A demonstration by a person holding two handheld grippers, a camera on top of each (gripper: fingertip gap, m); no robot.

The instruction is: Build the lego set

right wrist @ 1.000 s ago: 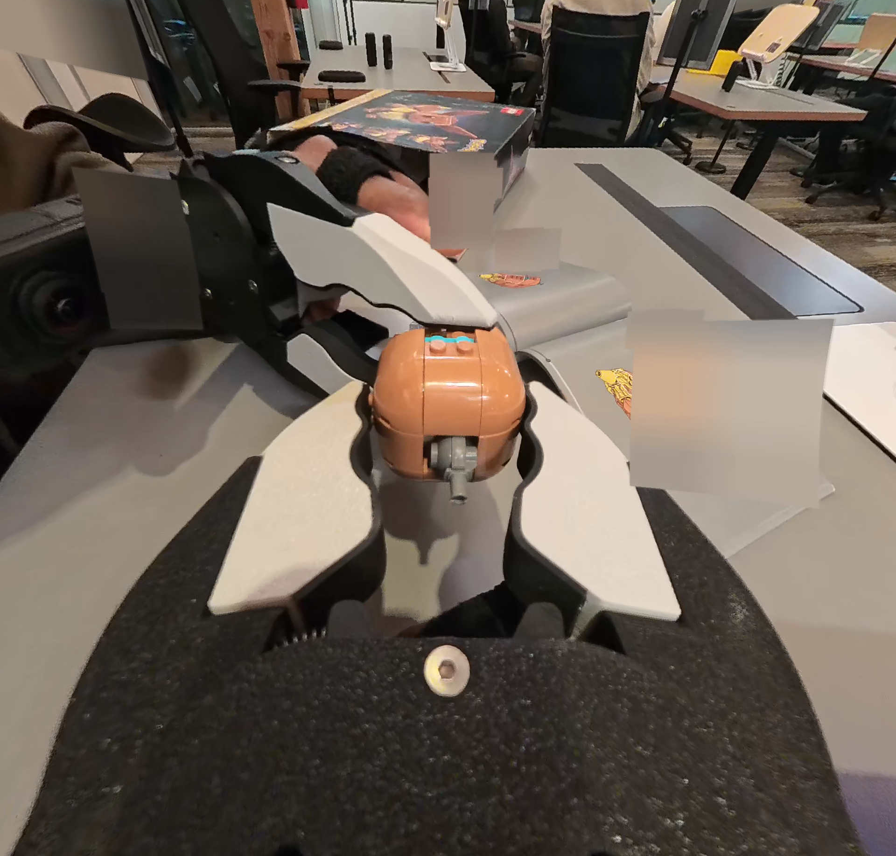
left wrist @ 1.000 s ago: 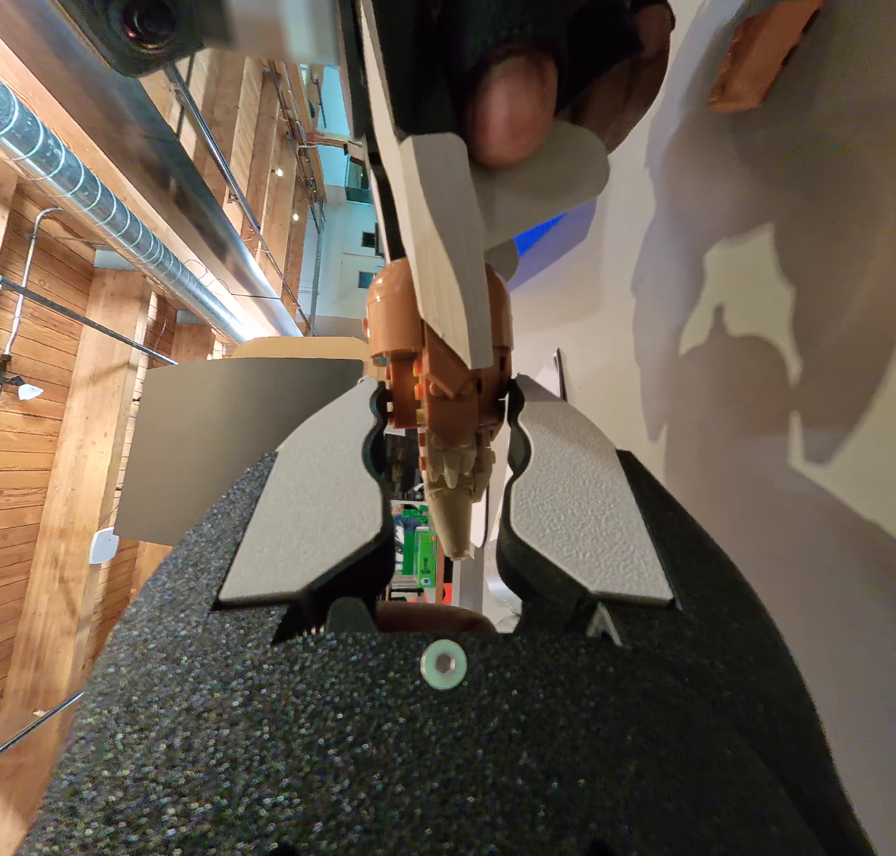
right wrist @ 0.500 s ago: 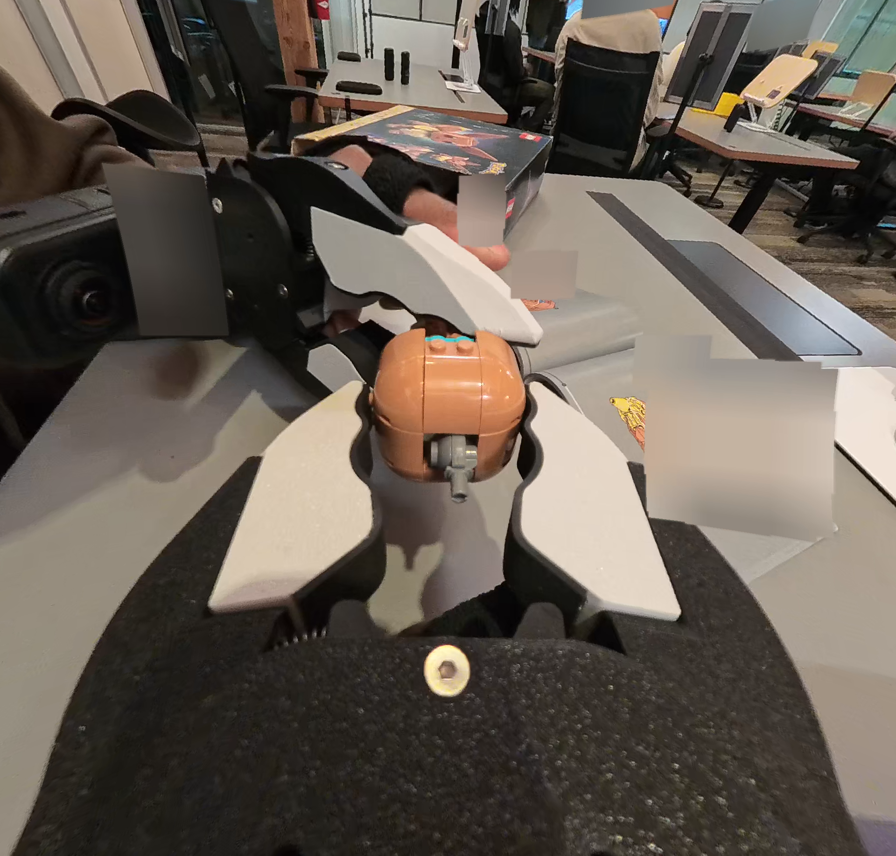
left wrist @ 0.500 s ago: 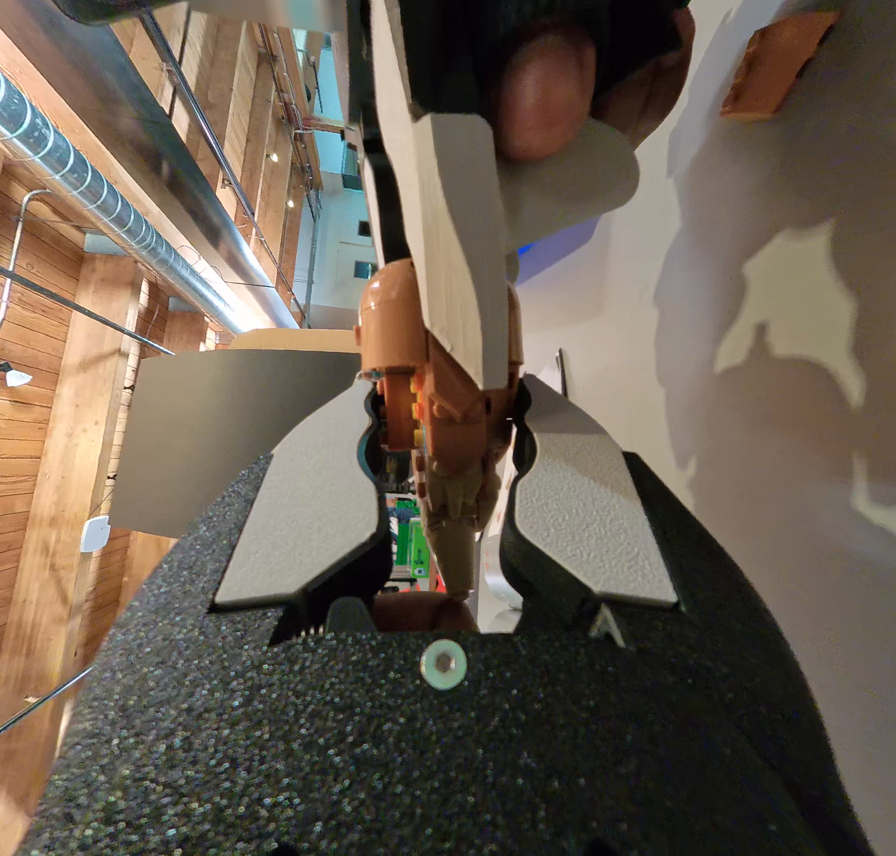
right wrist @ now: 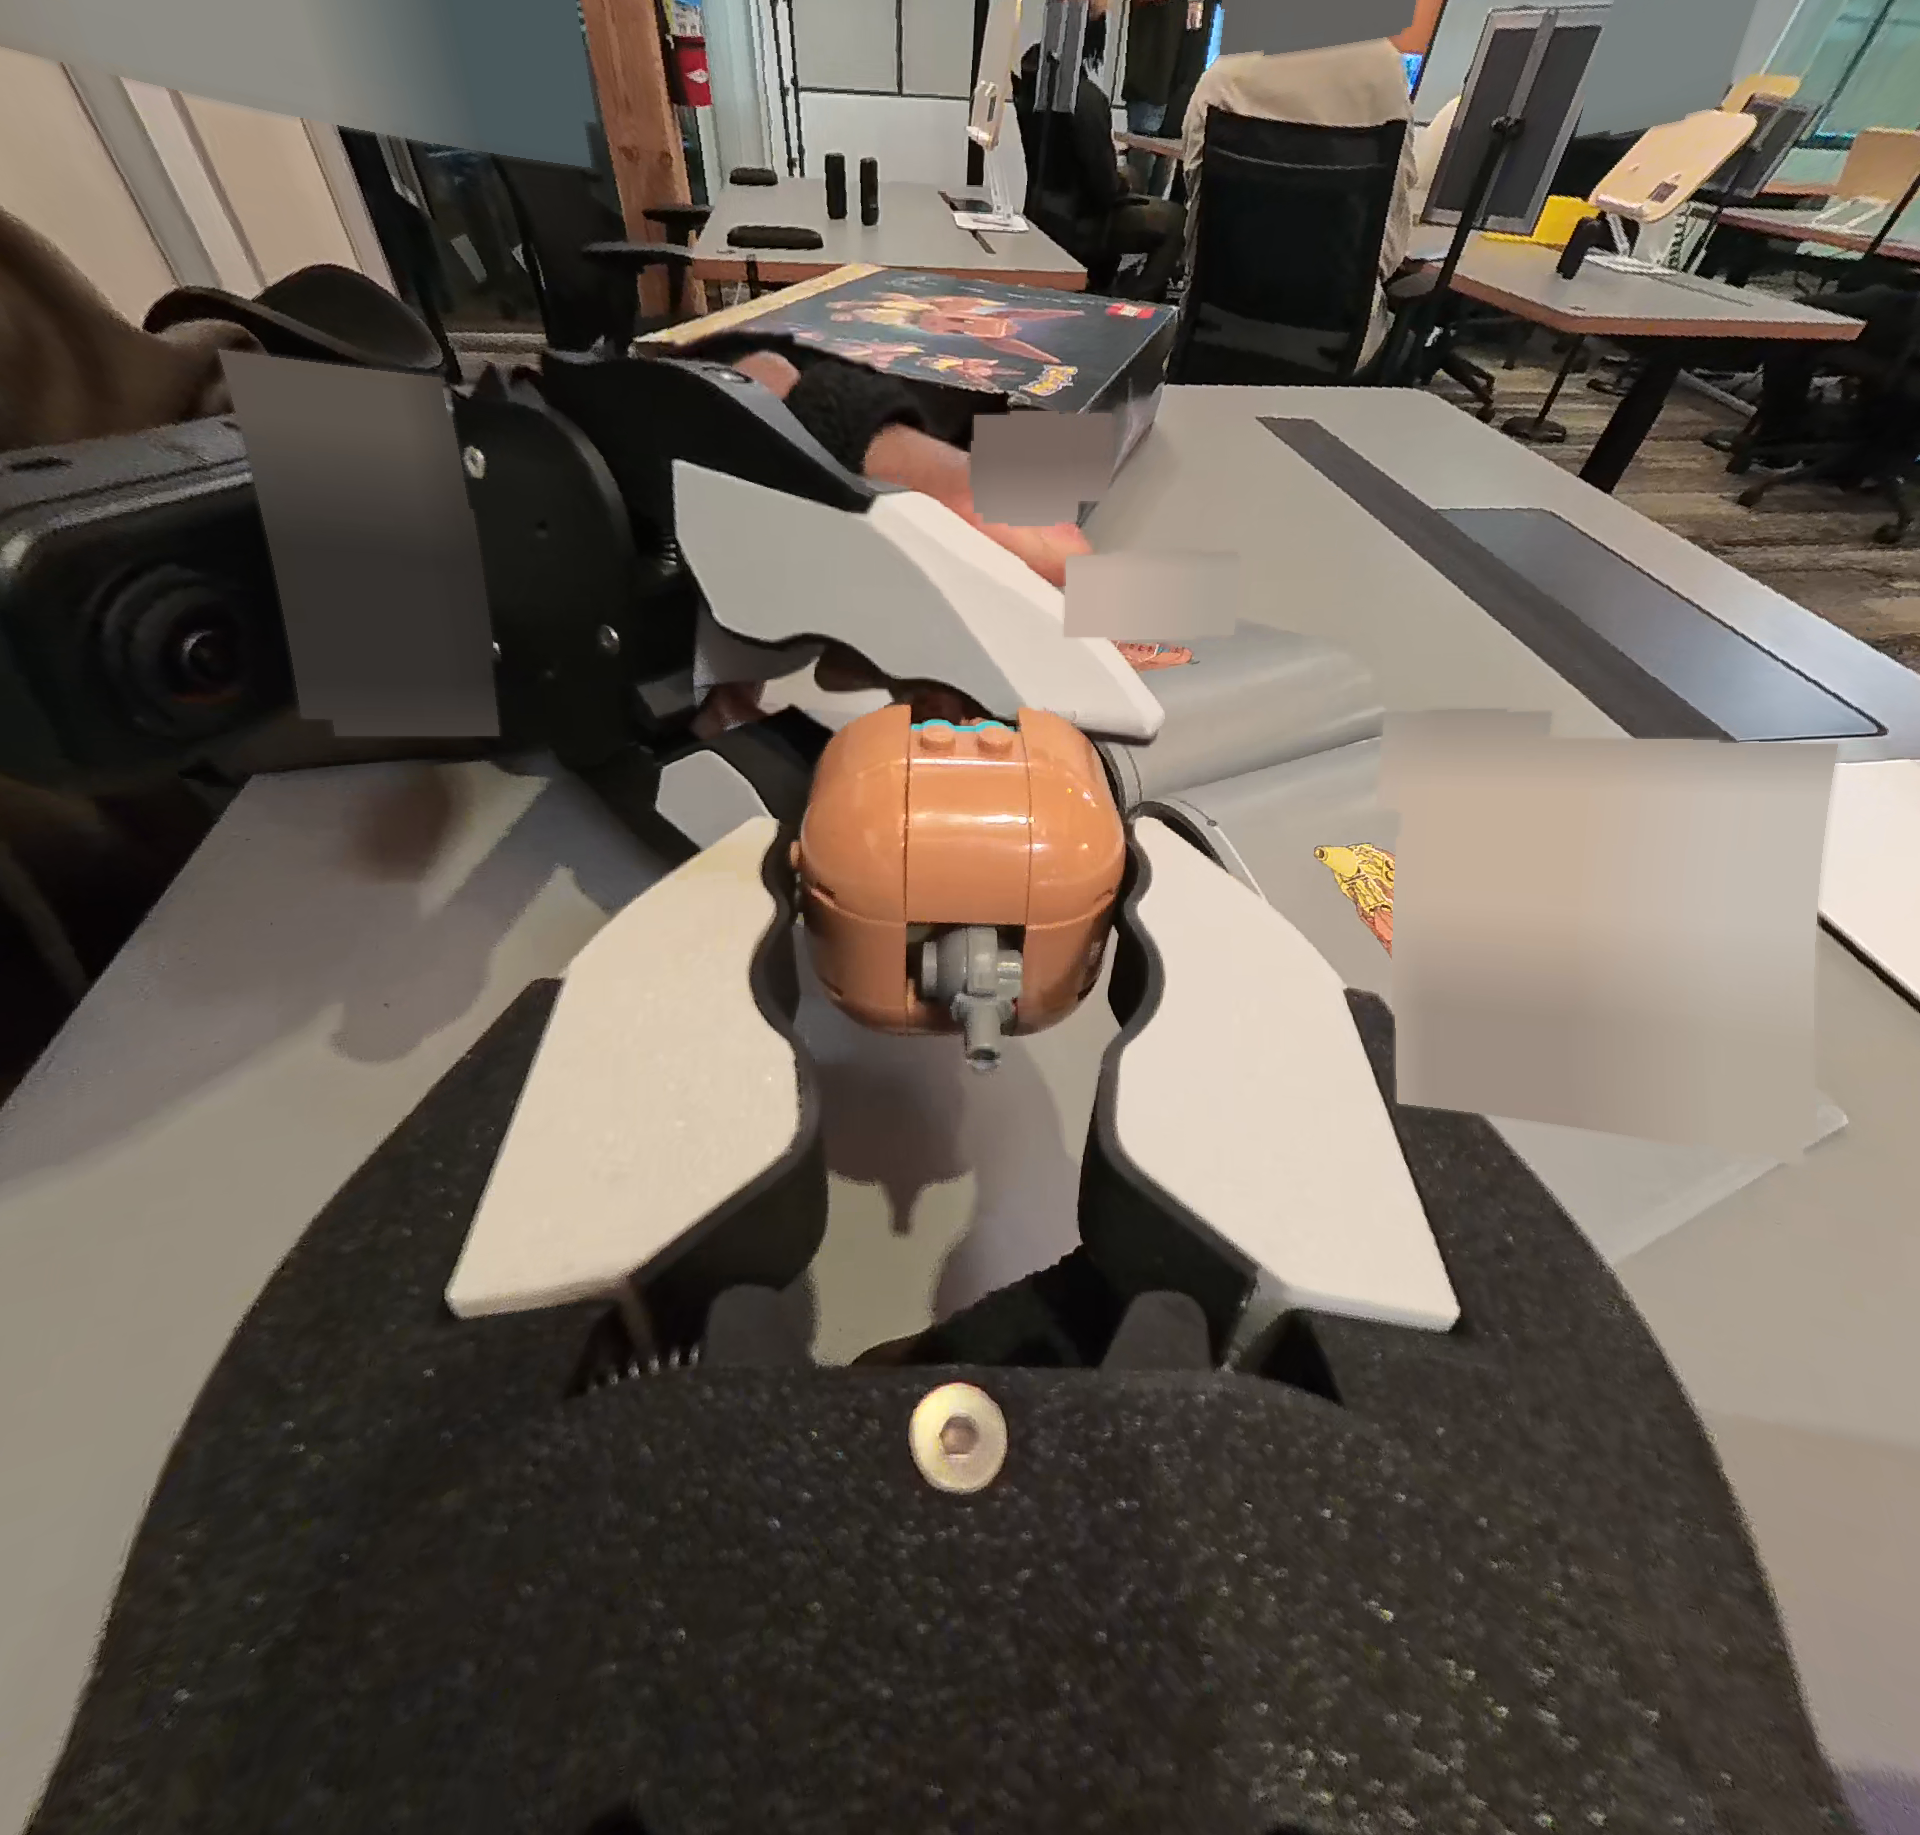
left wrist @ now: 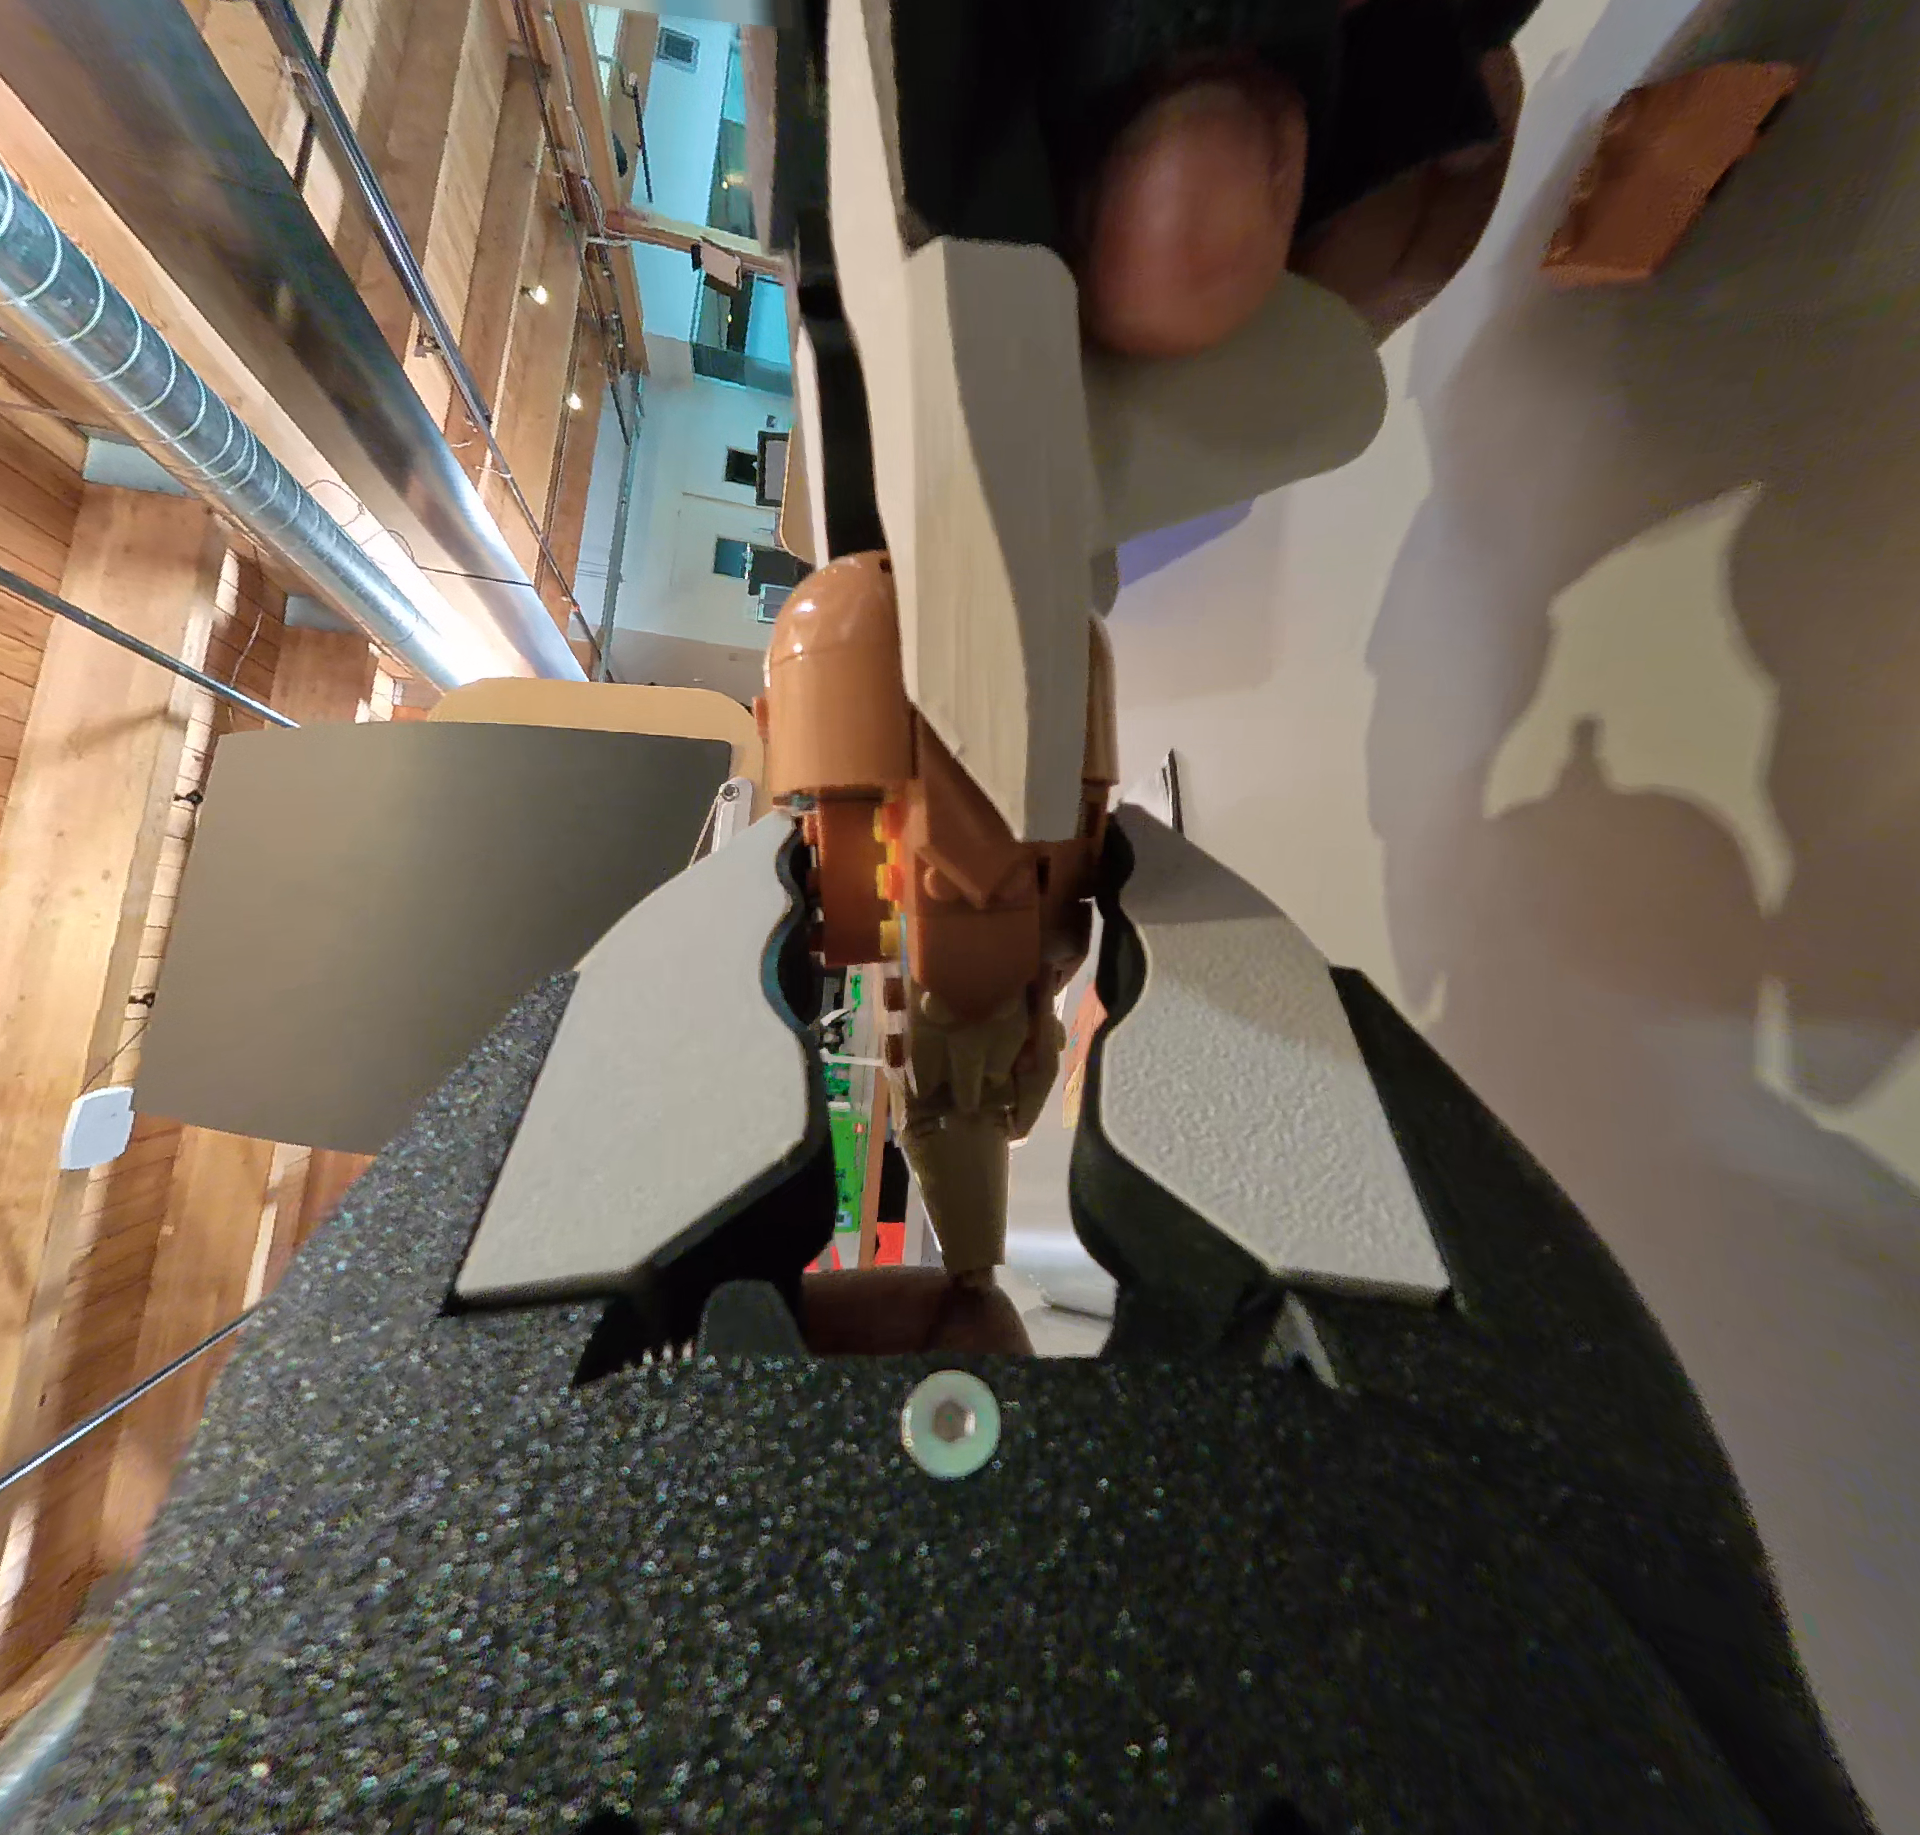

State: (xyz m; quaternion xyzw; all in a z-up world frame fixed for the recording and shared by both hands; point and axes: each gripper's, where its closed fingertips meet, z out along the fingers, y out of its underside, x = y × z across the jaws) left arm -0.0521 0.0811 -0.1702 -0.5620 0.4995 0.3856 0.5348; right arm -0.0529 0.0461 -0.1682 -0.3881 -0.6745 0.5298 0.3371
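Since a second ago the brown model has slid a little deeper between my left fingers [left wrist: 951, 886], and the office behind it sits lower in my right wrist view, so I judge both hands have tipped slightly while the hold itself has not changed. My right fingers [right wrist: 961, 876] are clenched on the rounded brown block [right wrist: 961, 876], one on each flank, with its two top studs up and a small grey connector [right wrist: 977, 985] poking out of its underside toward me. My left fingers are closed on the same model lower down, on its studded orange-brown part [left wrist: 914, 892], from which a tan tapered piece [left wrist: 971, 1141] runs back toward my left palm. What matters next is this: the model's long axis lies along my left fingers and across my right ones, so the two grips meet at roughly a right angle, held above the grey desk [right wrist: 260, 954]. Any pressing together should go along that axis, I think. A loose brown piece [left wrist: 1662, 185] lies apart on the desk, and the set's box [right wrist: 935, 341] stands beyond.
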